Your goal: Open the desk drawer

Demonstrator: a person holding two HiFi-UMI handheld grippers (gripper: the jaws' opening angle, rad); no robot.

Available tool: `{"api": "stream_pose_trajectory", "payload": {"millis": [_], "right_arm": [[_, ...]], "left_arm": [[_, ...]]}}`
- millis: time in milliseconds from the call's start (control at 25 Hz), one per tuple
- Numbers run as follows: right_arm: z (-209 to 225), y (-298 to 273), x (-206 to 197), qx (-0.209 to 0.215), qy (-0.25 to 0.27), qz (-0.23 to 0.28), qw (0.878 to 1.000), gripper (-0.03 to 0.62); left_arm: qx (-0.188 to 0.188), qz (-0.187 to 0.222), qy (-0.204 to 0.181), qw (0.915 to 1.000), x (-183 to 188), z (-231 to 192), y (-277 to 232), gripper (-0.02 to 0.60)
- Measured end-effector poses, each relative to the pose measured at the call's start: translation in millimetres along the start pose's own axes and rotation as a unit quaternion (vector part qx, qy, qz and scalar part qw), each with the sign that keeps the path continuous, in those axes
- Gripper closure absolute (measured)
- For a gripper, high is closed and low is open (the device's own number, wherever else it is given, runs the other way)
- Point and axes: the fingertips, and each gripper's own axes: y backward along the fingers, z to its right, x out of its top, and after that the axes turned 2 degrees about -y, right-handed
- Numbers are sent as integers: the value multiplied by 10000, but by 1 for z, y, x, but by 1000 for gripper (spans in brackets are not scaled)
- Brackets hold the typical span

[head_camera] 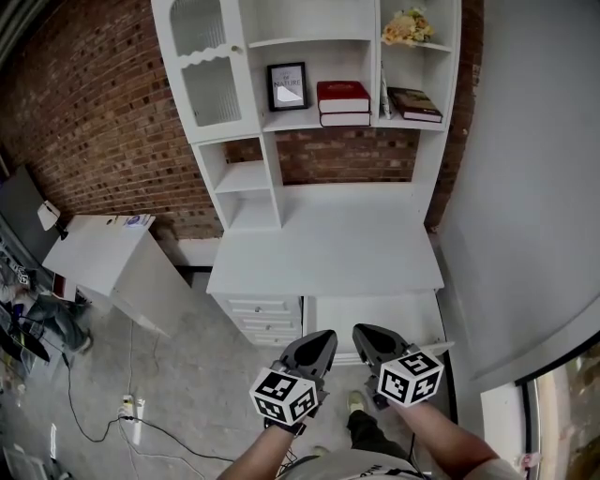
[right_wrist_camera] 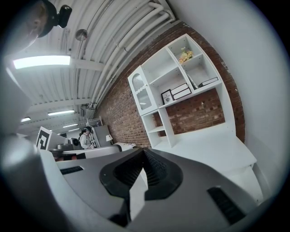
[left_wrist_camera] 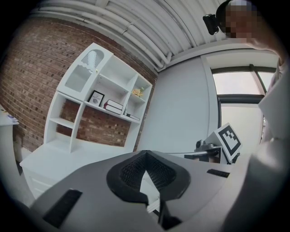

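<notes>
A white desk (head_camera: 323,248) with a hutch stands in front of me against a brick wall. Under its top at the left is a stack of small shut drawers (head_camera: 262,319); a wide white panel (head_camera: 375,311) fills the space to their right. Both grippers hover side by side in front of the desk's near edge, apart from it. The left gripper (head_camera: 323,337) points toward the drawer stack, its jaws shut and nothing between them (left_wrist_camera: 146,153). The right gripper (head_camera: 362,332) is just to its right, shut and empty too (right_wrist_camera: 144,150).
The hutch holds red books (head_camera: 343,101), a framed picture (head_camera: 287,86), a dark book (head_camera: 414,103) and flowers (head_camera: 407,26). A white side table (head_camera: 103,253) stands left of the desk. Cables and a power strip (head_camera: 129,408) lie on the floor. A grey wall (head_camera: 525,187) runs along the right.
</notes>
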Motion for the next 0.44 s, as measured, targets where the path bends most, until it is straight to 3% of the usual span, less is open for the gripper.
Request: {"api": "stream_pose_trajectory", "payload": {"millis": [440], "right_arm": [[5, -1, -1, 3, -17, -50, 10000, 577]], "left_arm": [[19, -19, 38, 10000, -1, 0, -6, 569]]}}
